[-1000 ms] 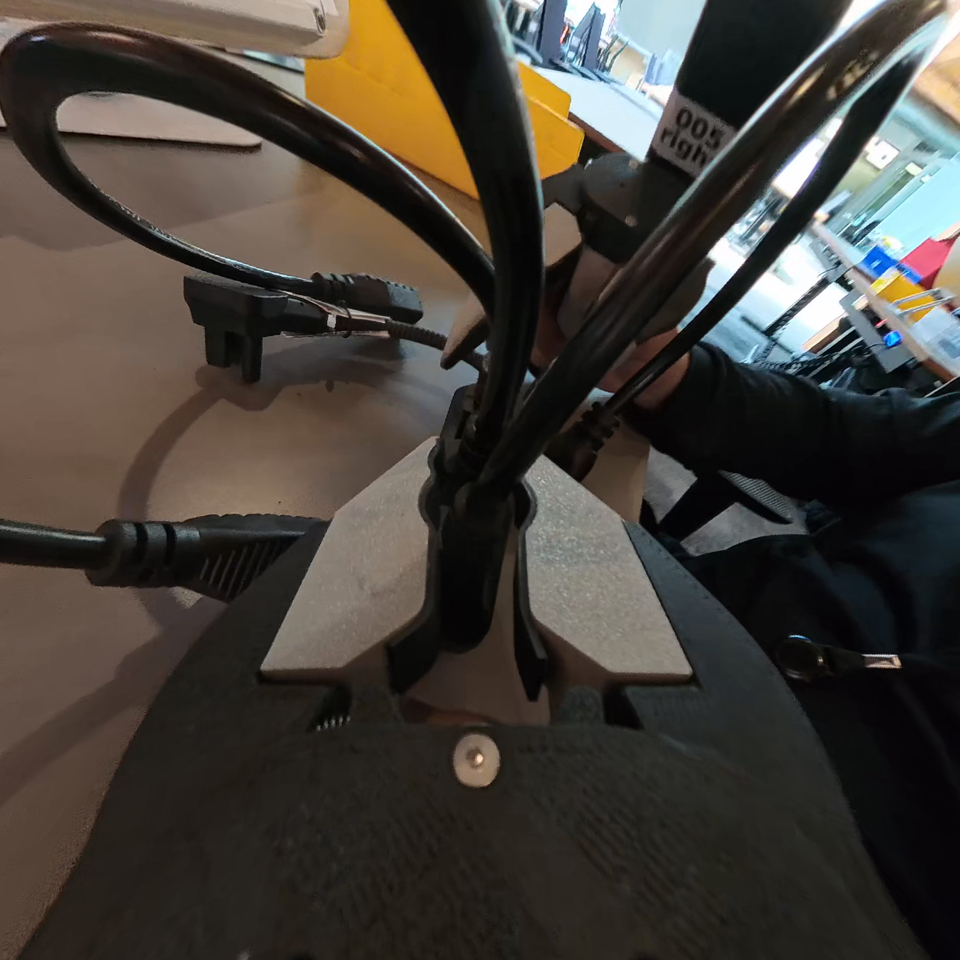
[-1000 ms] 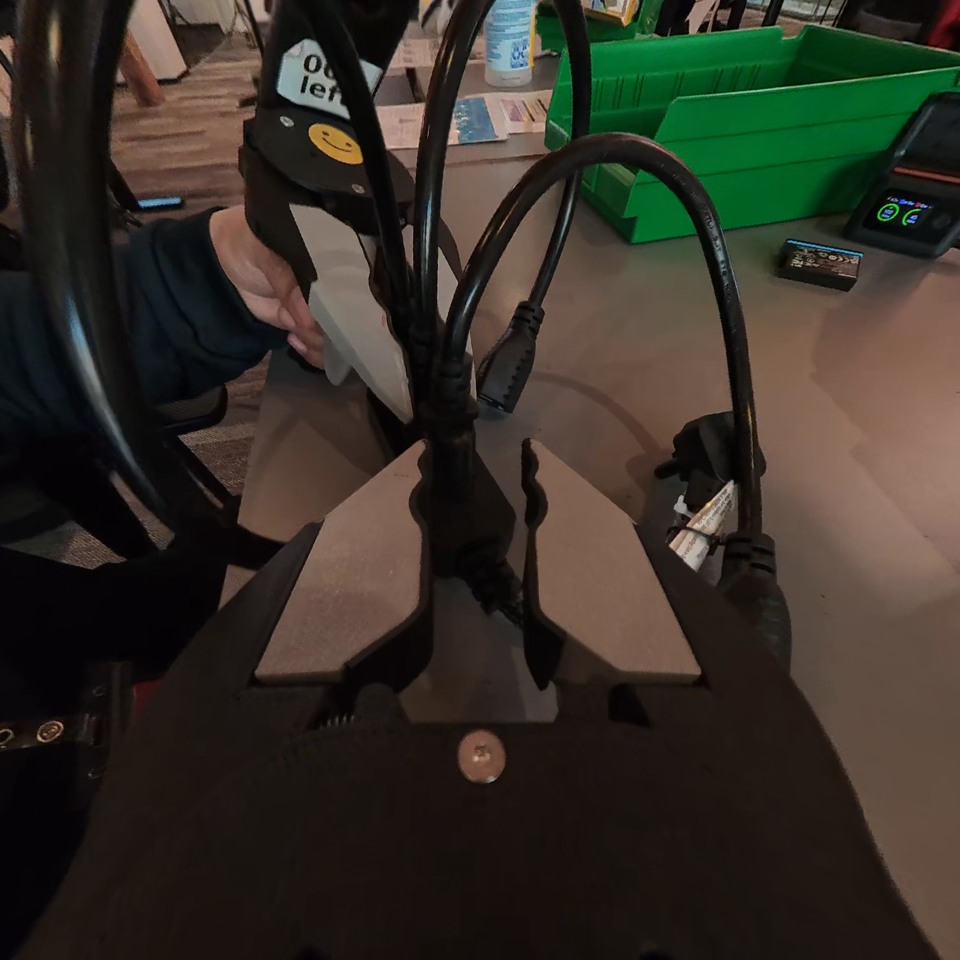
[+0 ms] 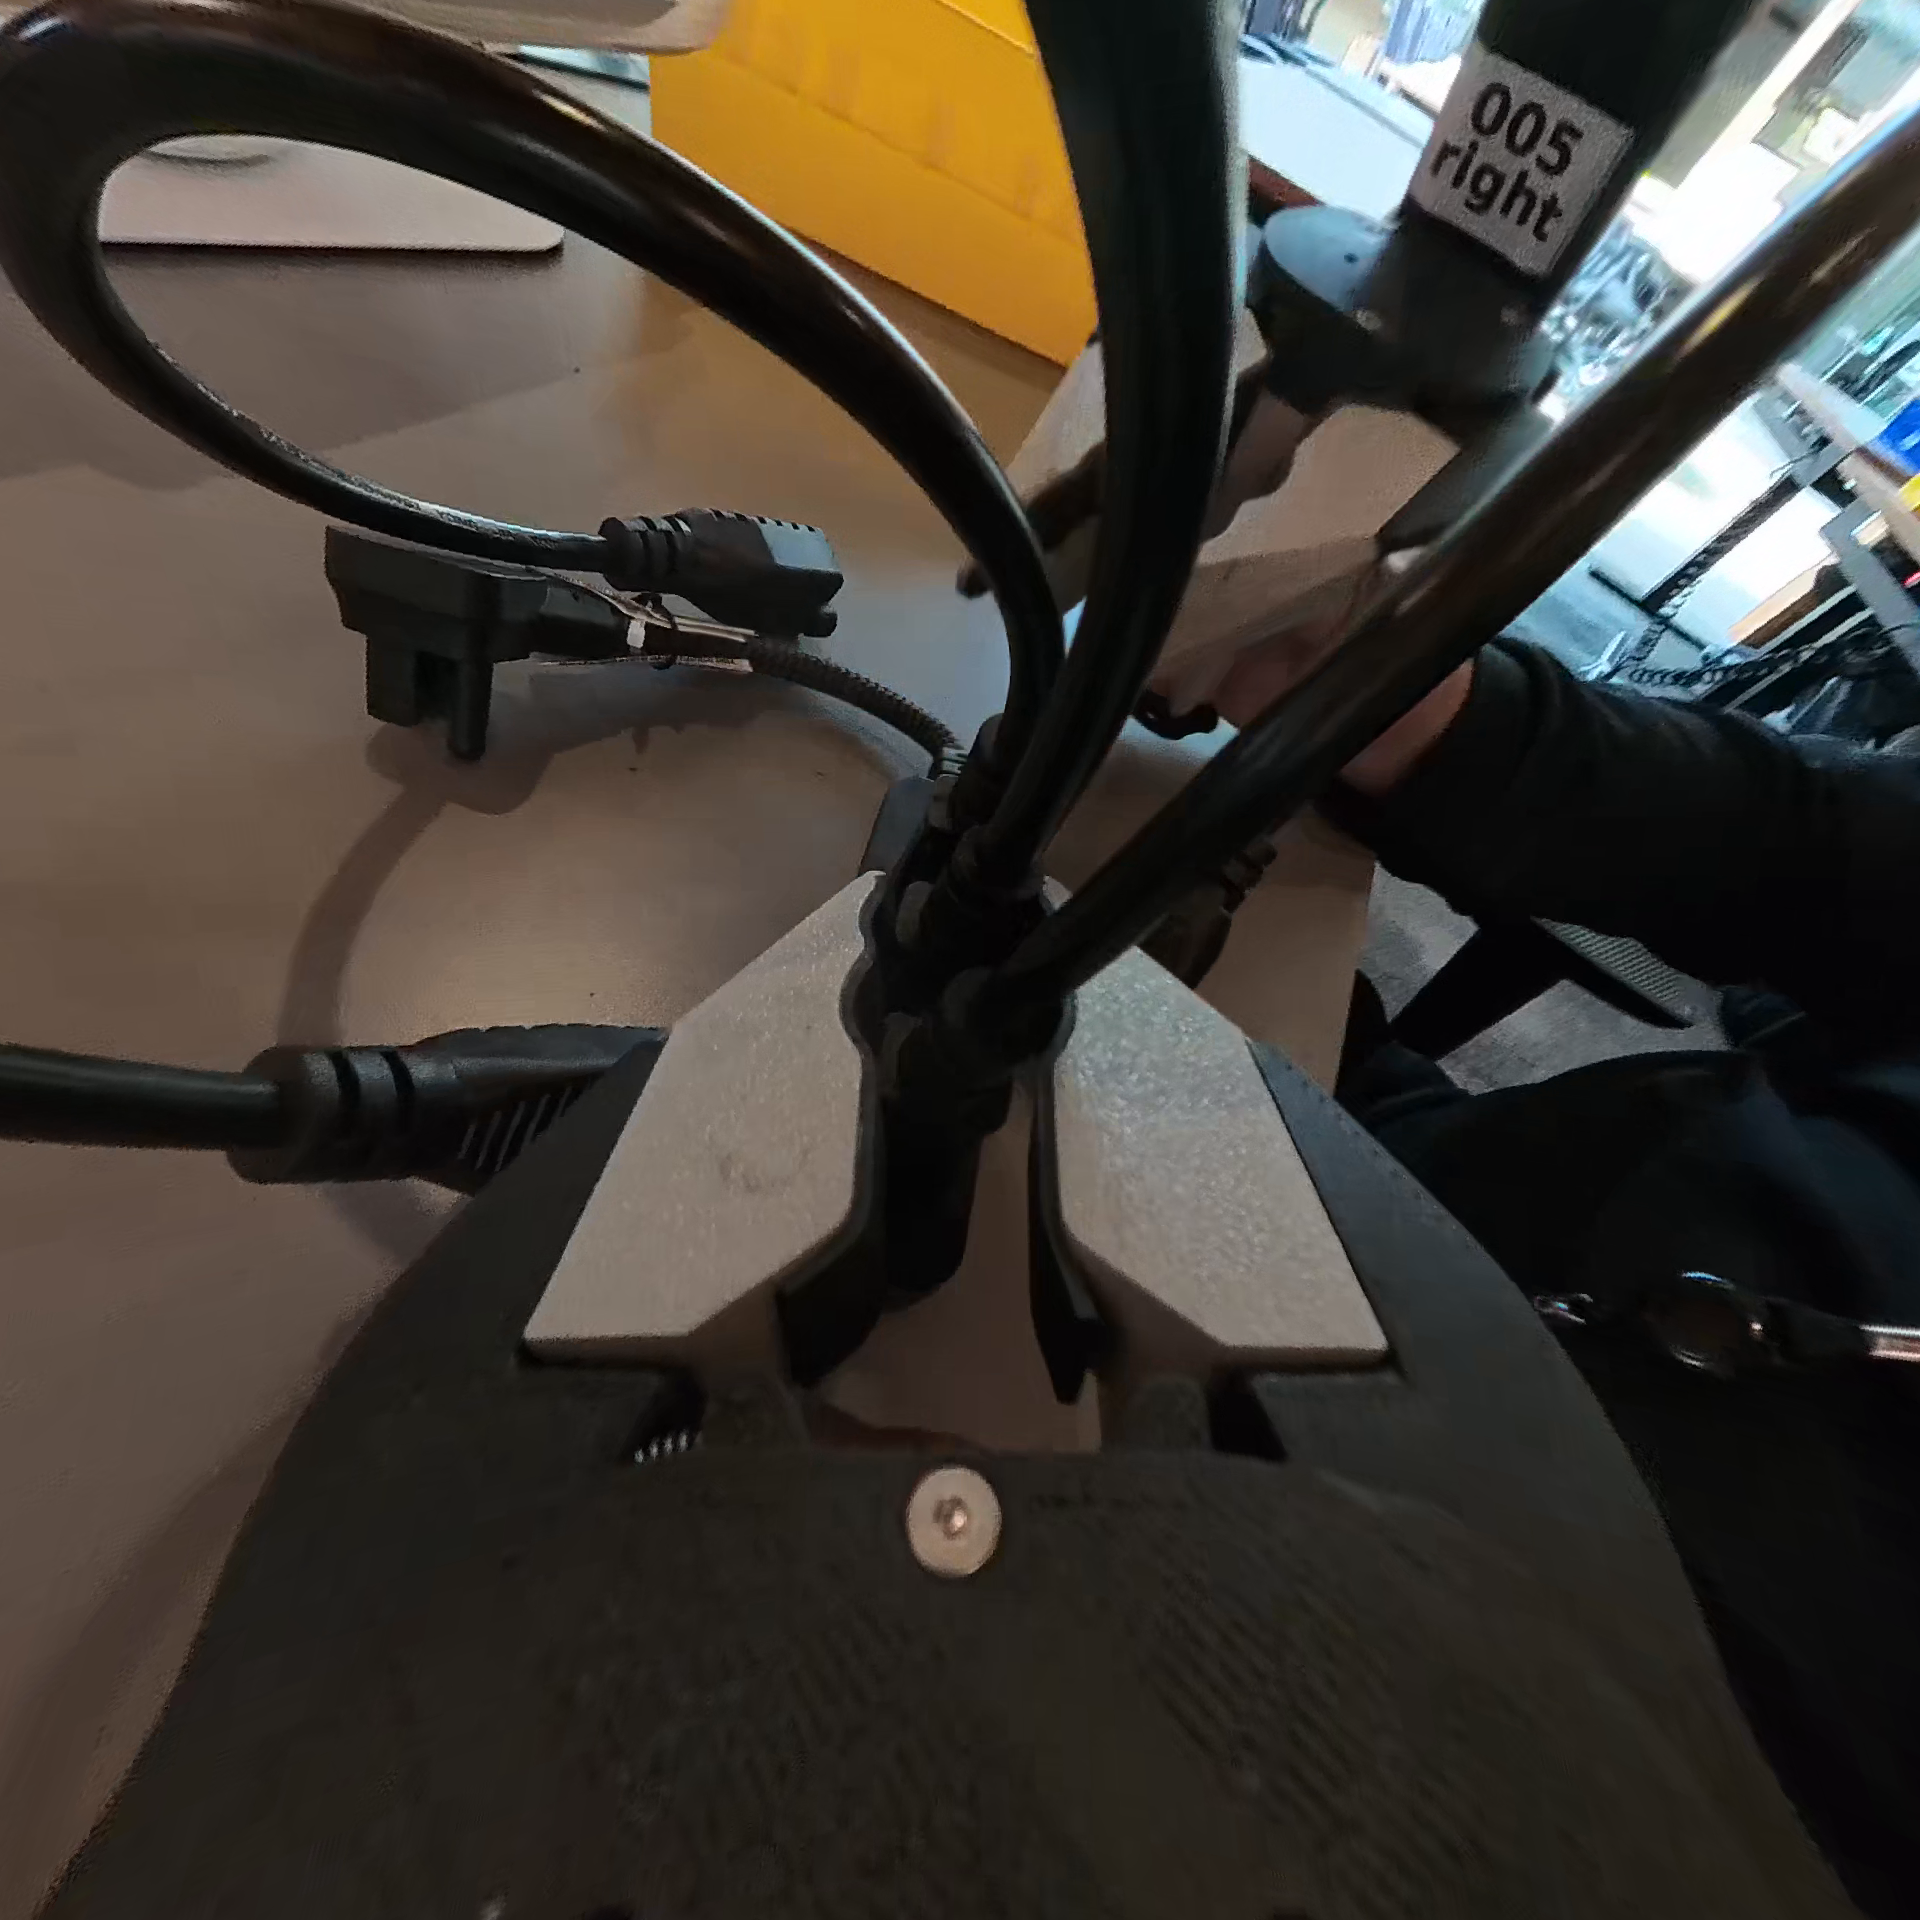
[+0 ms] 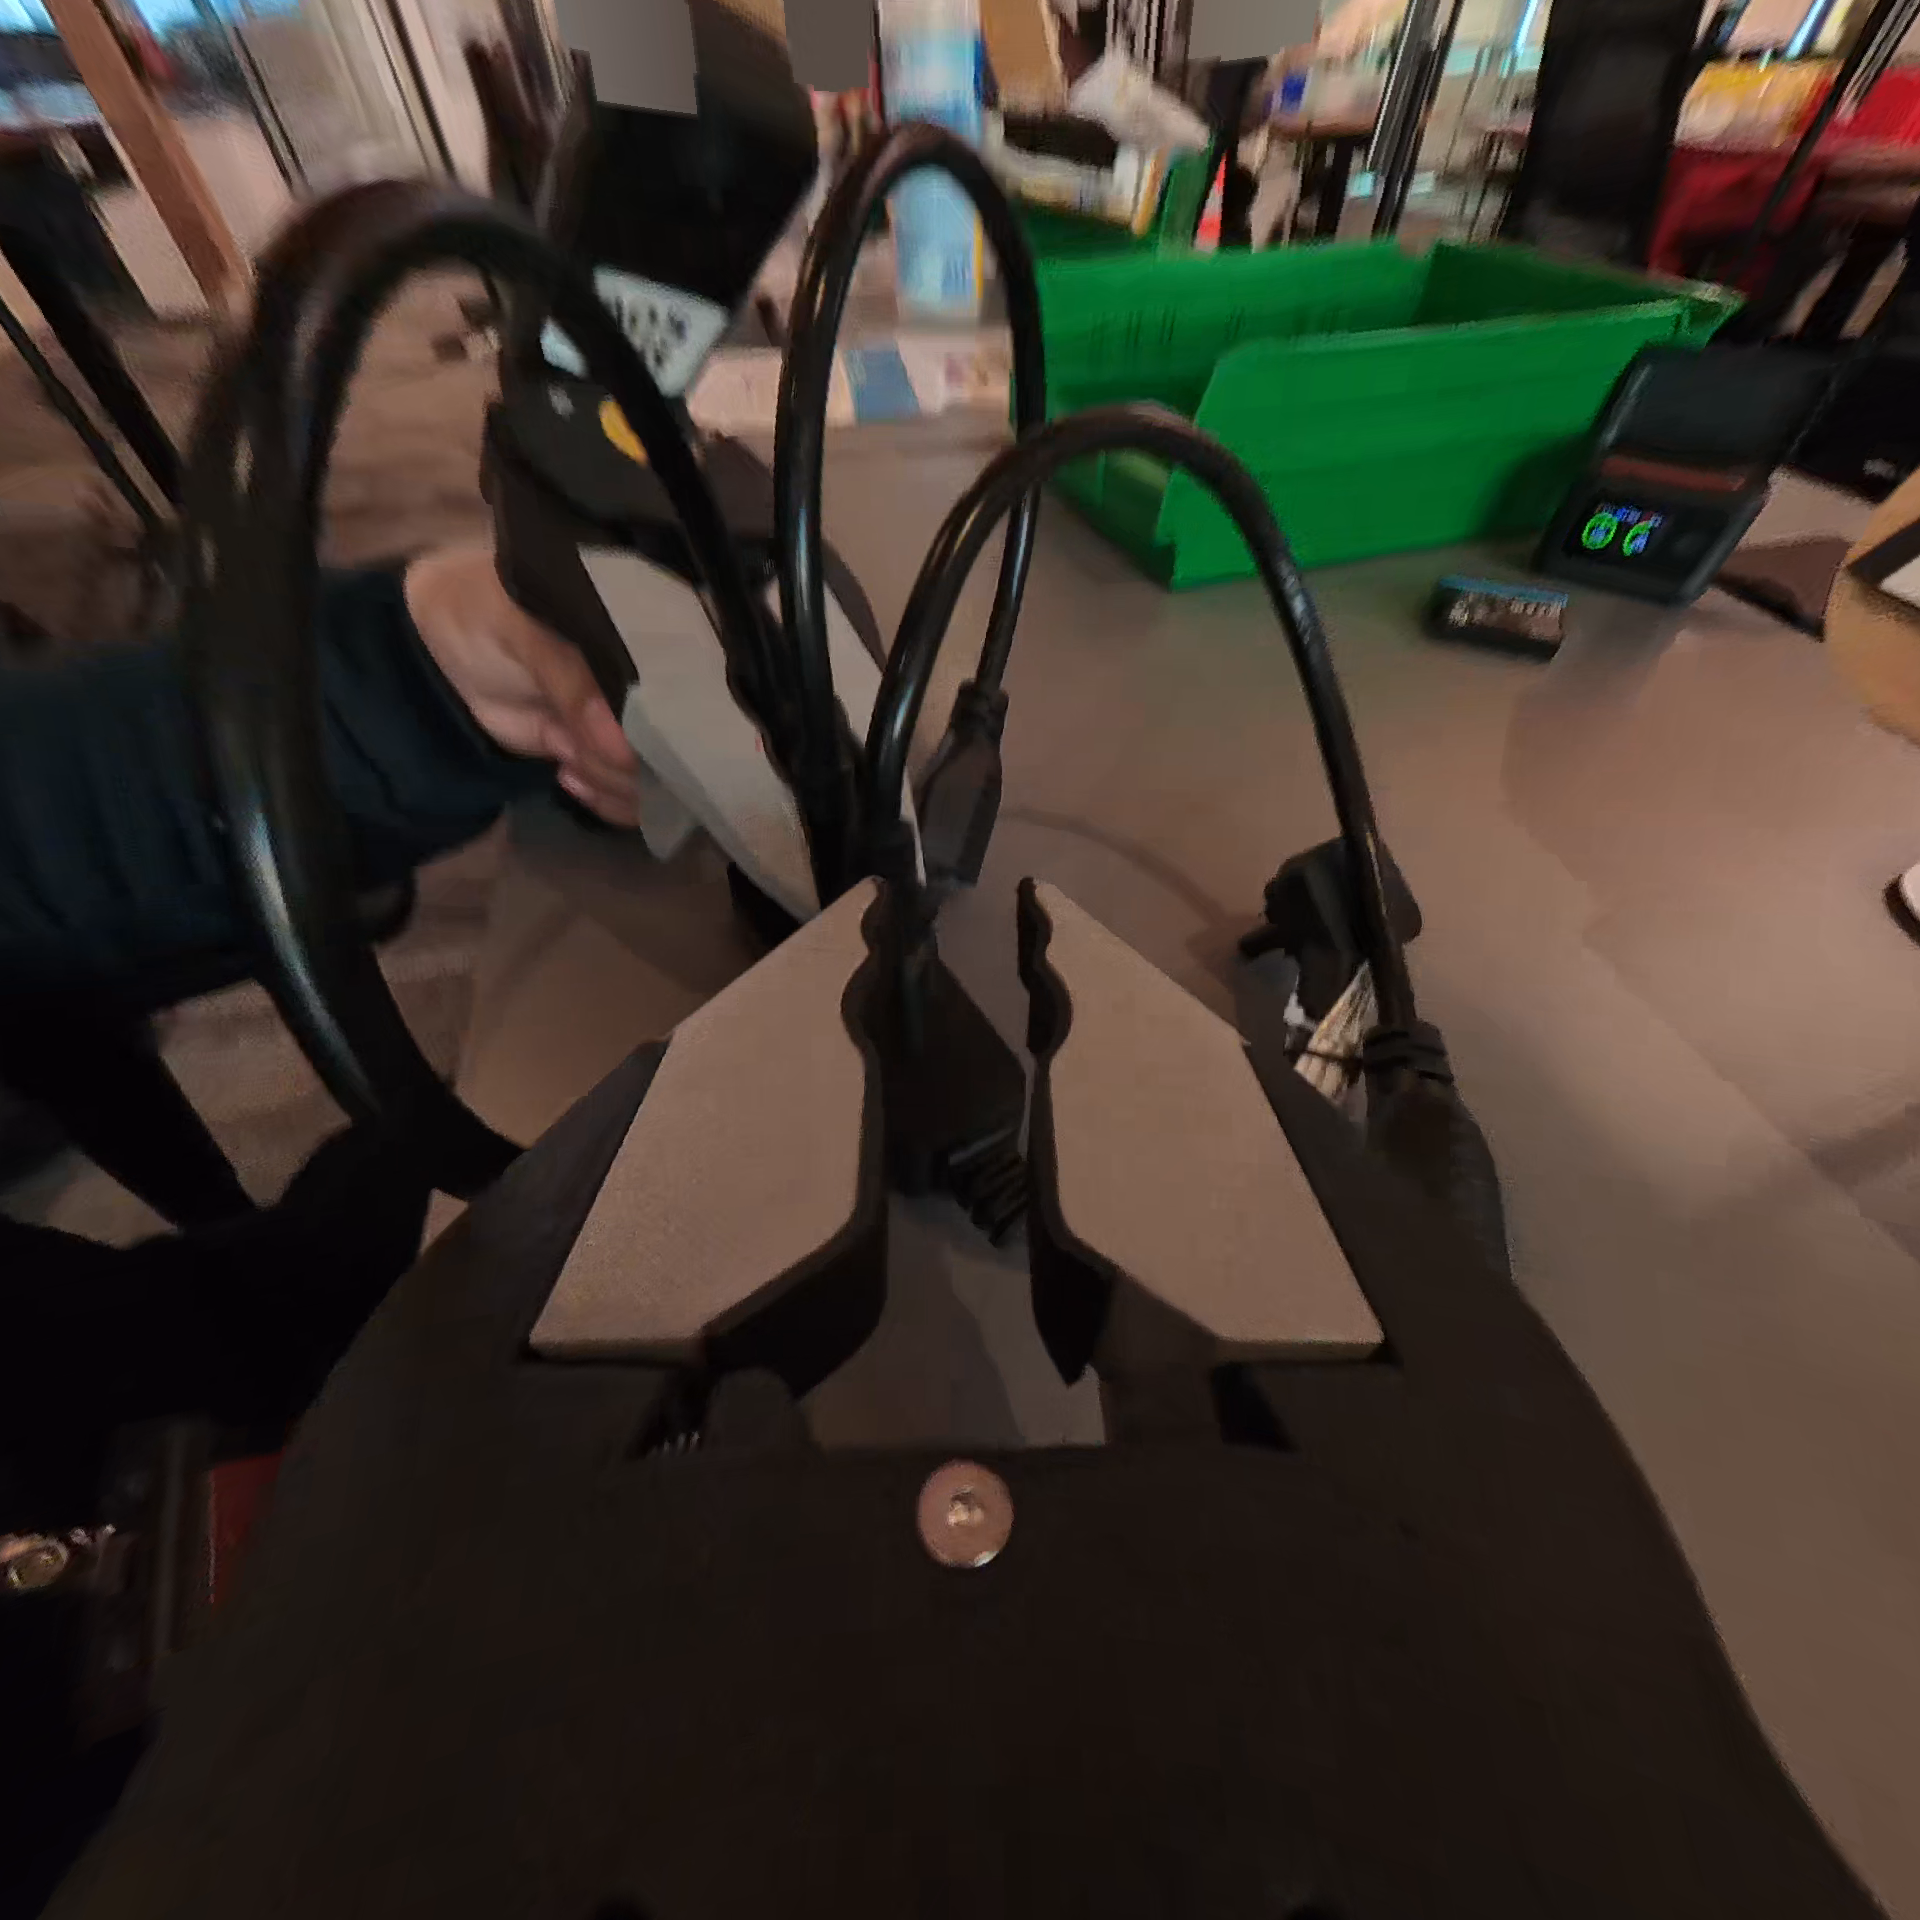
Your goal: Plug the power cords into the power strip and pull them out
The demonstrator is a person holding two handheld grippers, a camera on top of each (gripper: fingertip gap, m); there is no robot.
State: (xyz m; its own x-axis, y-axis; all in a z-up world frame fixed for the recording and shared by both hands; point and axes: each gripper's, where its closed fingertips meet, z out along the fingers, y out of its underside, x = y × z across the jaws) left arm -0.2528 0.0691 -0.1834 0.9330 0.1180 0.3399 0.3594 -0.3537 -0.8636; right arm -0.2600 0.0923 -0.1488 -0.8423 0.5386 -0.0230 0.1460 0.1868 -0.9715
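Gripping black plugs, both grippers meet over the table (image 3: pixel 260 935): the left gripper (image 3: pixel 961 935) clamps one plug (image 3: pixel 925 1143), the right gripper (image 4: pixel 945 904) another (image 4: pixel 935 1070). Three loose plug ends (image 3: pixel 727 561) lie nearby; the power strip is hidden.

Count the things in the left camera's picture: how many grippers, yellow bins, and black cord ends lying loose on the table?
Black-and-grey grippers: 2, left gripper, right gripper
Yellow plastic bin: 1
Loose black cord ends: 3, angled plug, small connector, large connector
Total: 6
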